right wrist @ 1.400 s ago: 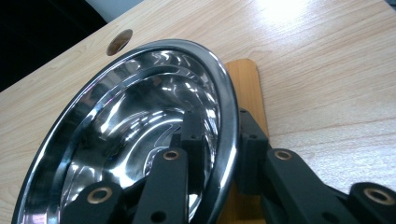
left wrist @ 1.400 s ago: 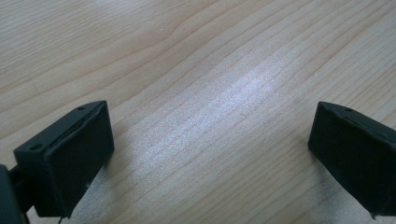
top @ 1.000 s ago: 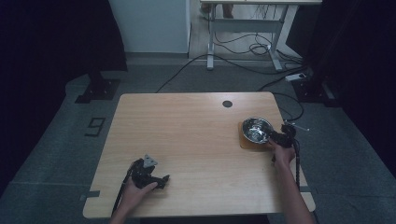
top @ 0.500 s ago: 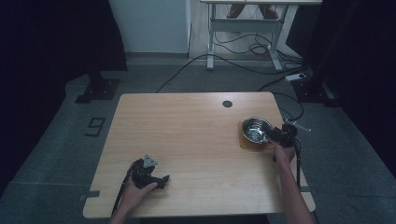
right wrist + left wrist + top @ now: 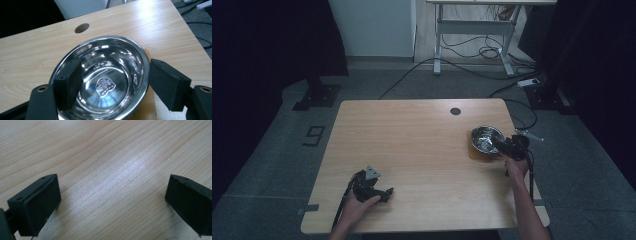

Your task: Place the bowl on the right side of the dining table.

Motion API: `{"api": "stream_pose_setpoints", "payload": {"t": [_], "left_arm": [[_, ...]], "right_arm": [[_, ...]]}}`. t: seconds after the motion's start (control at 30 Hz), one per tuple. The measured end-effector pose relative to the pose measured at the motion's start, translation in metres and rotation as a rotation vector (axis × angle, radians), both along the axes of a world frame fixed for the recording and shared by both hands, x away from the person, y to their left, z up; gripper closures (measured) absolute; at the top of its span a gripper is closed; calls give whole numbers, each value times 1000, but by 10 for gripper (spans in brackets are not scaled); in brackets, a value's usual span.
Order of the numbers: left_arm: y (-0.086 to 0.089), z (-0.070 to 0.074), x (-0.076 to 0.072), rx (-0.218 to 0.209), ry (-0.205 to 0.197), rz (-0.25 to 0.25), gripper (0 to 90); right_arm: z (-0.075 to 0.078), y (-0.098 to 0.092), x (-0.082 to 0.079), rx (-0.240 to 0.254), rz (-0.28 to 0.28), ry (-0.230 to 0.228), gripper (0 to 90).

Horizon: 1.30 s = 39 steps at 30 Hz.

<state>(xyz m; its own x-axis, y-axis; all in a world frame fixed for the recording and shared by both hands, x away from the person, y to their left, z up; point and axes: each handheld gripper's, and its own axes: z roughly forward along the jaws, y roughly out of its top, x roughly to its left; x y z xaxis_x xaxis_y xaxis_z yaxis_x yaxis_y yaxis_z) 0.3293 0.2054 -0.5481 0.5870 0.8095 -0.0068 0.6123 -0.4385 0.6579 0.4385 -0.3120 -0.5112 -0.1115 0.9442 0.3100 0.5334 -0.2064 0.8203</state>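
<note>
While its stamped crest stays unreadable, the shiny round steel bowl sits released; right gripper jaws just widened, empty; left gripper gapes, holding nothing.

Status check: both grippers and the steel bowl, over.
Right gripper jaws just opened, astride rim of shiny steel bowl. Bowl on brown square mat. Left gripper open over bare table.
</note>
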Motion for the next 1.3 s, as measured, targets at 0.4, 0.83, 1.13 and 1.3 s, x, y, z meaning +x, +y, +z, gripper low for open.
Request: {"api": "stream_pose_setpoints", "payload": {"t": [0.4, 0.83, 1.13, 1.3], "left_arm": [[0, 0, 0, 0, 0, -2, 0], [0, 0, -1, 0, 0, -4, 0], [0, 0, -1, -1, 0, -4, 0], [0, 0, -1, 0, 0, -4, 0]], "right_arm": [[11, 33, -28, -93, 105, 10, 226], [5, 62, -62, -83, 269, 15, 221], [-16, 79, -87, -78, 374, 52, 221], [-25, 86, -94, -80, 403, 66, 223]]}}
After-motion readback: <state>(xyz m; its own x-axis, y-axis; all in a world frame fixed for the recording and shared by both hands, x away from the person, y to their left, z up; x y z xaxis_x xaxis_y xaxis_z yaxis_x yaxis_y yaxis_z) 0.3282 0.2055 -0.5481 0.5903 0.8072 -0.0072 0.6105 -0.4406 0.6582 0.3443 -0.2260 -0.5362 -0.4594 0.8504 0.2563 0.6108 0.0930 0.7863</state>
